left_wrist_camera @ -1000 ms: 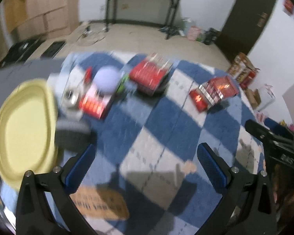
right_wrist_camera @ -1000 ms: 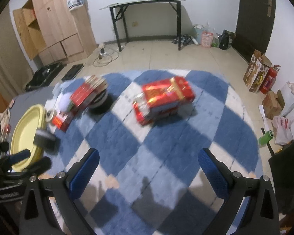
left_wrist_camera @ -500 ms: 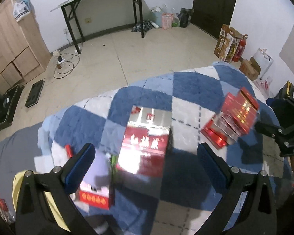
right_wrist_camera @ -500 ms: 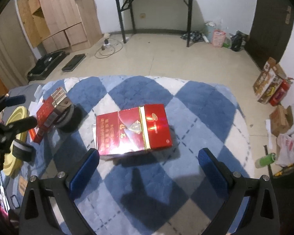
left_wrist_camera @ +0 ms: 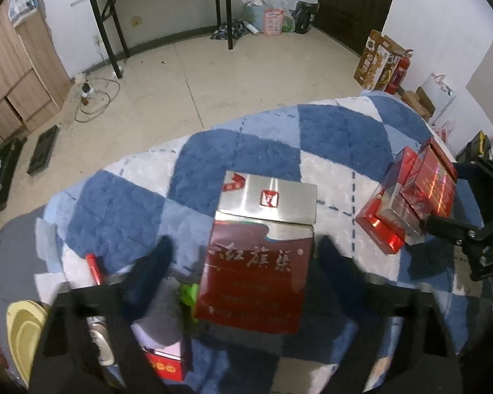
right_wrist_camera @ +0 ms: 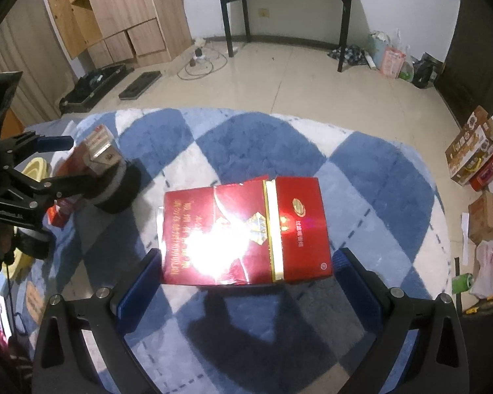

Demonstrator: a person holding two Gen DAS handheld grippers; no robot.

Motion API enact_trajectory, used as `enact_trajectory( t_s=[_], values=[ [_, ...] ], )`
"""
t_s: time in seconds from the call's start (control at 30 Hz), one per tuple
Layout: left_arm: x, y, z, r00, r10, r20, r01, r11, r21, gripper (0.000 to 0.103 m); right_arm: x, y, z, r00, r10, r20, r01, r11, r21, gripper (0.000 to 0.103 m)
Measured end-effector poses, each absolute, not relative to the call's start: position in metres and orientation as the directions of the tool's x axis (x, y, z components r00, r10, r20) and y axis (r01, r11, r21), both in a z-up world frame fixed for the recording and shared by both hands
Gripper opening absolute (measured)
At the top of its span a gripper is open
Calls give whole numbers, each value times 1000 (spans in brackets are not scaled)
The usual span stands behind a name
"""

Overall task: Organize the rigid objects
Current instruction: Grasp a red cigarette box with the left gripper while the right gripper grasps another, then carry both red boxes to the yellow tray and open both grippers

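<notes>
Two handheld grippers hover over a blue-and-white checked blanket (right_wrist_camera: 246, 138), each lined up on a flat red carton.

From its own wrist camera, the left gripper (left_wrist_camera: 243, 246) points steeply down at a red-and-silver carton (left_wrist_camera: 263, 249). Its jaws have just been closing and now stand fairly narrow, with the carton between them. The far-side finger looks to be at the carton's edge, while a strip of blanket shows between the carton and the other finger. The fingers are blurred, so the carton does not appear to be gripped yet. The right wrist view shows this carton propped on a dark round object (right_wrist_camera: 121, 187).

The right gripper (right_wrist_camera: 248, 256) stands wide, its blue pads (right_wrist_camera: 138, 282) flanking the near end of a glossy red carton with a gold band (right_wrist_camera: 246, 233). That carton lies flat near the middle of the blanket, and neither pad touches it. Strong glare hides much of its printing.

A yellow plate (left_wrist_camera: 19, 328) sits at the blanket's left edge beside a small red box (left_wrist_camera: 167, 364), with other small items there too blurred to name.

The tidying looks to be at an early stage. Both cartons rest where they lie, nothing is lifted, and no sorted group is visible. What remains is to grip each carton, carry it off and set it in place, then deal with the smaller clutter.
</notes>
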State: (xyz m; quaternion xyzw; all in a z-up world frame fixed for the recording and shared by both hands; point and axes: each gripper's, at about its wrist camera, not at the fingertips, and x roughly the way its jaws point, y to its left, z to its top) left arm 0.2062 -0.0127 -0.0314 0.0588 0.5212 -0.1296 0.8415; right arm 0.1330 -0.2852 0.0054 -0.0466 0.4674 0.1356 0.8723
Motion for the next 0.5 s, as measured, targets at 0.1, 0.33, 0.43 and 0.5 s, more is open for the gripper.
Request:
enact_trajectory(
  t_s=[0.1, 0.33, 0.43, 0.5],
  values=[
    [203, -11, -29, 437, -179, -881, 274, 960, -59, 62, 136, -285, 3, 517, 213, -829, -281, 957, 71, 92],
    [177, 15, 9, 530, -247, -811, 229, 963, -143, 61, 117, -292, 24, 588, 204, -782, -258, 964, 58, 91],
    [160, 37, 34, 572, -257, -779, 217, 963, -159, 60, 99, -287, 47, 655, 207, -727, -270, 962, 31, 91],
    [147, 62, 51, 598, -228, -768, 180, 972, -148, 60, 87, -272, 56, 669, 214, -712, -297, 955, 8, 91]
  ],
)
